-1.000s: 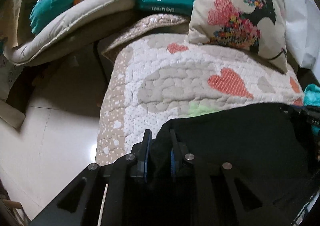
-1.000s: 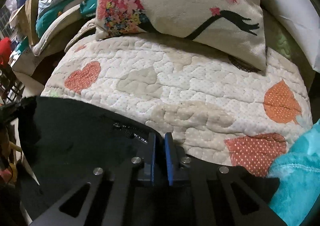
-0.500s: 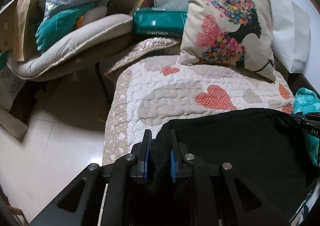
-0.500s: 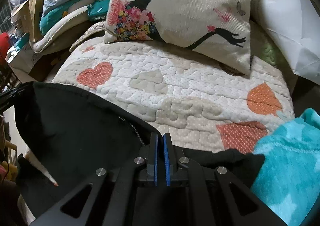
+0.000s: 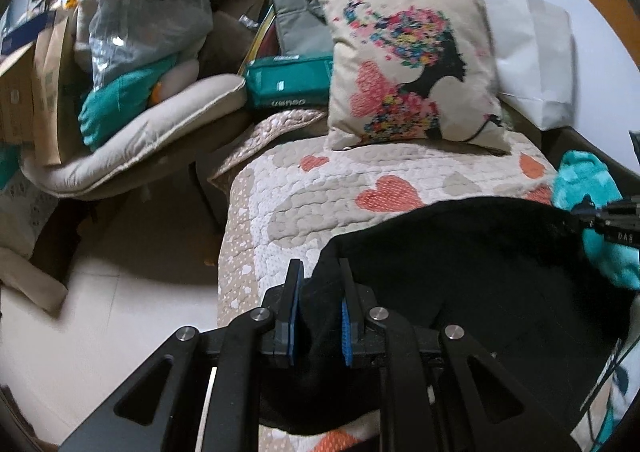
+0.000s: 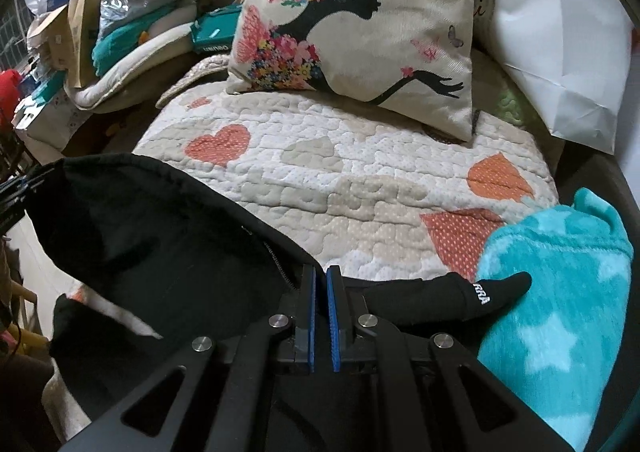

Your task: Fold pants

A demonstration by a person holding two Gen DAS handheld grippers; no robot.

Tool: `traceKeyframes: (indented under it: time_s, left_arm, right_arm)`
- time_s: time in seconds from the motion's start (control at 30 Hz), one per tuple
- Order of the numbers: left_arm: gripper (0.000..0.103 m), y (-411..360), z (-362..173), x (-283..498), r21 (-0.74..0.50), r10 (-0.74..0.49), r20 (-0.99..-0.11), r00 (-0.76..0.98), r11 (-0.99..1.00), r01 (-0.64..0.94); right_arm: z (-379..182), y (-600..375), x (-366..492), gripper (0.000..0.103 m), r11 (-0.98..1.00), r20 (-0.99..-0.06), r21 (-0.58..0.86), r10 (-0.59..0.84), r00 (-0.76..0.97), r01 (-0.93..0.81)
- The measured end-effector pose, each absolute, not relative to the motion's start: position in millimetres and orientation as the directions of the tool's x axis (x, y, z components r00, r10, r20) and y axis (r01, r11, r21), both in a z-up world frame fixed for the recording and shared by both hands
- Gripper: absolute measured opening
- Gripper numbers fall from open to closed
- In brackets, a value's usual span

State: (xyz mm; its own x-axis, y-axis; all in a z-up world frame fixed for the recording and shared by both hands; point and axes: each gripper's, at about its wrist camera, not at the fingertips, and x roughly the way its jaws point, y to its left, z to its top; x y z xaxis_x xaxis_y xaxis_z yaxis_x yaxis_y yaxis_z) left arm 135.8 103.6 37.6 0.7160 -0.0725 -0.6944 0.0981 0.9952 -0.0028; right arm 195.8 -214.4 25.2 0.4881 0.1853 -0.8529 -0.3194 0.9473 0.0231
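The black pants (image 5: 460, 264) hang stretched between my two grippers above the heart-patterned quilt (image 5: 304, 203). My left gripper (image 5: 319, 284) is shut on a bunched left corner of the pants. My right gripper (image 6: 321, 284) is shut on the right corner of the pants (image 6: 160, 236), beside an open zip. A black strip with white letters (image 6: 476, 294) lies across to the right. The right gripper's tip (image 5: 600, 217) shows at the far right of the left wrist view.
A printed cushion (image 6: 360, 27) leans at the back of the quilt (image 6: 320, 155), with a white paper bag (image 6: 560, 51) behind it. A teal star blanket (image 6: 560, 292) lies at the right. Piled bags, boxes and a padded mat (image 5: 140, 131) crowd the left, above pale floor (image 5: 100, 312).
Both grippers have pulled back and up with the pants. The pants' top edge has lifted off the quilt and more of the quilt and cushion shows.
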Motion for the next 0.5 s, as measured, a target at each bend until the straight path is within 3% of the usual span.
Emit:
traceKeyframes:
  time_s: [0.5]
  left_arm:
    - [0.015, 87, 11, 46, 0.092, 0.0, -0.726, 0.688, 0.991, 0.098]
  right_arm:
    - [26, -233, 93, 0.006, 0.942, -0.84, 0.102, 0.254, 0.479, -0.321]
